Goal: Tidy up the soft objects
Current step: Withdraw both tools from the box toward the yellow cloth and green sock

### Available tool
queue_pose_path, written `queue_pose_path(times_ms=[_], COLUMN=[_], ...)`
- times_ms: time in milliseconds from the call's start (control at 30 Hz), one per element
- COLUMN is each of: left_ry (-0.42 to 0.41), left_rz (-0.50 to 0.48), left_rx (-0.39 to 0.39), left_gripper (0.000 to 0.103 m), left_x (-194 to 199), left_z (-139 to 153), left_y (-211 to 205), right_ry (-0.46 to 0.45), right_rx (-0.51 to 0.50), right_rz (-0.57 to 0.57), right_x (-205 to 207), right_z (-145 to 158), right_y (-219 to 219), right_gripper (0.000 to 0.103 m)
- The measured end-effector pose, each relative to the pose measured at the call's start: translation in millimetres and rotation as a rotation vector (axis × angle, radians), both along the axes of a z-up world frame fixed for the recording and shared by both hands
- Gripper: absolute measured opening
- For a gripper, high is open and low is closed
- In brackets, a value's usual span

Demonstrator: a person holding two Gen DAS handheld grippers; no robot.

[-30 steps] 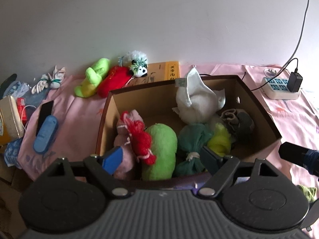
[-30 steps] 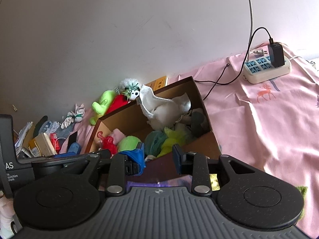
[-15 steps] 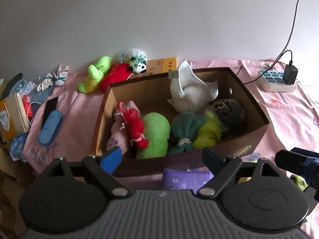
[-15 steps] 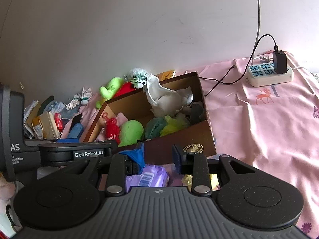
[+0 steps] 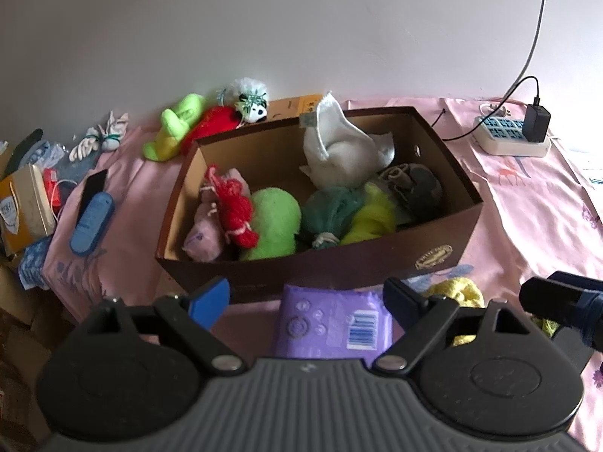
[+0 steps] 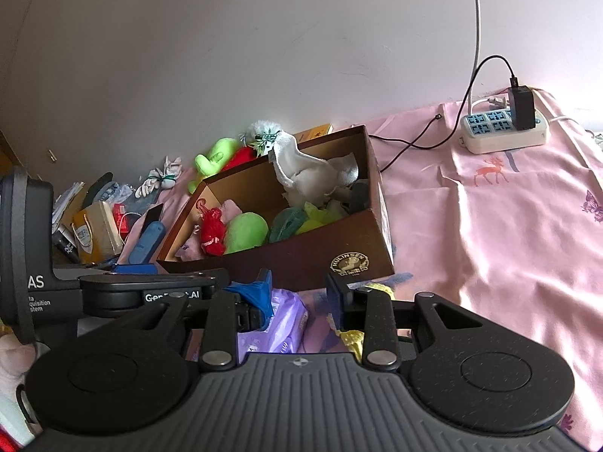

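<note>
Left claw (image 5: 305, 297): hanging over the near edge of the bed, fingers spread wide apart and gripping nothing; the purple packet is lying between and just beyond them.
Right claw (image 6: 299, 293): sitting low beside the left one, fingers parted by a moderate gap and holding nothing; its blue-padded finger (image 6: 260, 293) is hovering over the packet.
Purple packet (image 5: 331, 320): lying flat on the pink sheet, just in front of the box's near wall, barcode facing up.
Yellow knit cloth (image 5: 458, 293): bunching on the sheet to the right of the packet, near the box's front corner.
Brown box (image 5: 339, 267): standing open on the bed, gold emblem showing on its front wall.
Inside the box: a red yarn doll (image 5: 233, 211) is leaning on a pink plush (image 5: 205, 235) at the left; a green plush ball (image 5: 273, 222) is sitting beside them; a teal bundle (image 5: 328, 214) and a yellow-green cloth (image 5: 373, 214) are filling the middle; a white cloth (image 5: 339, 150) is standing up at the back; a grey item (image 5: 414, 188) is resting at the right.
Behind the box: a lime plush (image 5: 175, 126), a red plush (image 5: 216, 126) and a small panda toy (image 5: 250, 103) are lying against the wall.
Pink sheet (image 6: 490, 226): covering the bed.
Power strip (image 6: 503, 132): lying at the far right with a black charger plugged in.
</note>
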State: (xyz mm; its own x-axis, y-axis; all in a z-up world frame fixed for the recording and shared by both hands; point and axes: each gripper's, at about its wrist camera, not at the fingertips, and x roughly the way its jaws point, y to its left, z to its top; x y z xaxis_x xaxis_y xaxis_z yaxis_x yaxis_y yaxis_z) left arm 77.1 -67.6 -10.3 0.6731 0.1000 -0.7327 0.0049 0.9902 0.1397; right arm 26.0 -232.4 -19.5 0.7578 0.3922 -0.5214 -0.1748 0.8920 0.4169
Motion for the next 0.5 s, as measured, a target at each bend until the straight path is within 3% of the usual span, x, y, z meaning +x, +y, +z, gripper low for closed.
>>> queue_pose_path(times_ms=[267,500], left_ry=[0.013,0.027], left_rz=[-0.020,-0.077], left_rx=[-0.021,-0.099], left_gripper=[0.088,0.088], left_x=[-6,-12], left_z=[-8,-20], left_y=[-14,-21], right_ry=[-0.020,-0.007], right_rx=[0.026,0.052], right_rz=[-0.032,-0.120], right_x=[-5,-10], right_z=[1,-5], right_y=[-31,-71], right_gripper=[0.015,0.016])
